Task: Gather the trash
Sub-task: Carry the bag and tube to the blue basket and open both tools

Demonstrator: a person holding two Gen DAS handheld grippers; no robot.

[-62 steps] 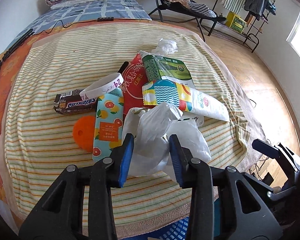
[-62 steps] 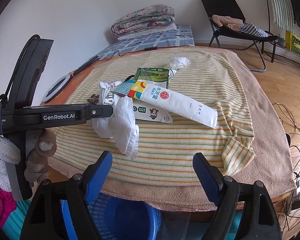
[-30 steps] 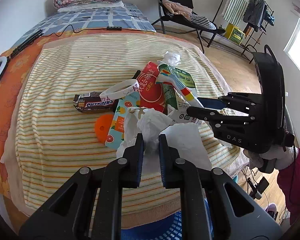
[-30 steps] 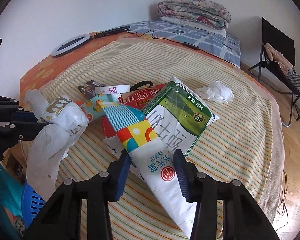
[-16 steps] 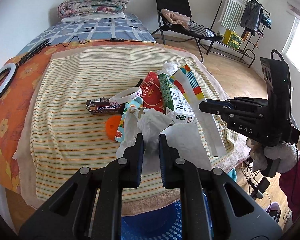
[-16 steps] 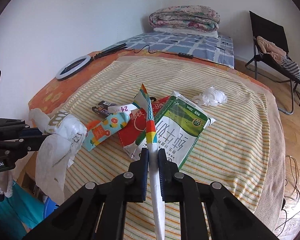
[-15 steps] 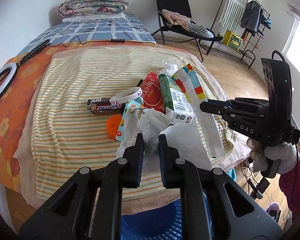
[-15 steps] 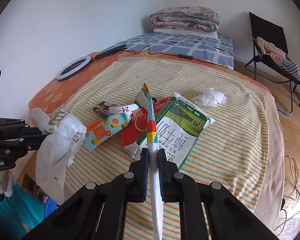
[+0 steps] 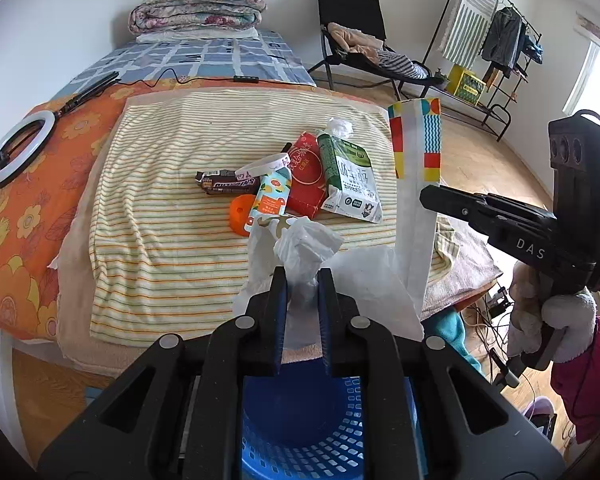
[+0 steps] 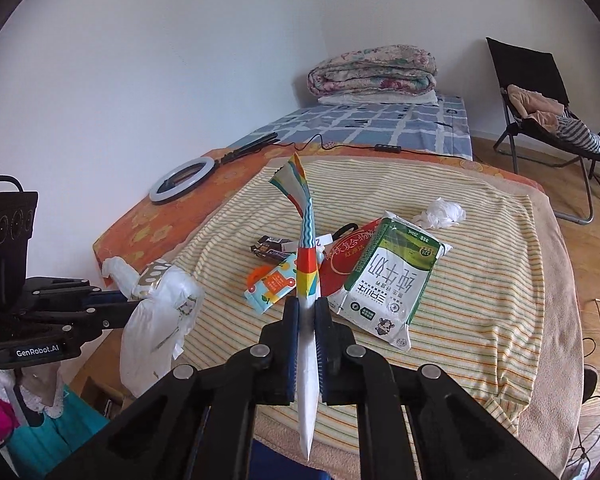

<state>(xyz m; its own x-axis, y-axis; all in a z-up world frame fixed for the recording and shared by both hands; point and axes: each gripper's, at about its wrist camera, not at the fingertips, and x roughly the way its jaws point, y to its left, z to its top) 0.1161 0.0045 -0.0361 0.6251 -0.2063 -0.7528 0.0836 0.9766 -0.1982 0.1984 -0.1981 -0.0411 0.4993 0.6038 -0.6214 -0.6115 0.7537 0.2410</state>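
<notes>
Left gripper [image 9: 303,280] is clamped on a white bag [image 9: 300,244], held above the blue basket [image 9: 300,432] off the bed's near edge. Right gripper [image 10: 307,312] pinches a colourful packet [image 10: 306,264] upright, clear of the striped cloth [image 10: 480,280] where the other wrappers lie.

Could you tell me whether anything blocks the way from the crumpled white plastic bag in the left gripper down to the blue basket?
Nothing visible does: the crumpled white plastic bag hangs above the blue perforated basket, whose opening looks clear.
</notes>
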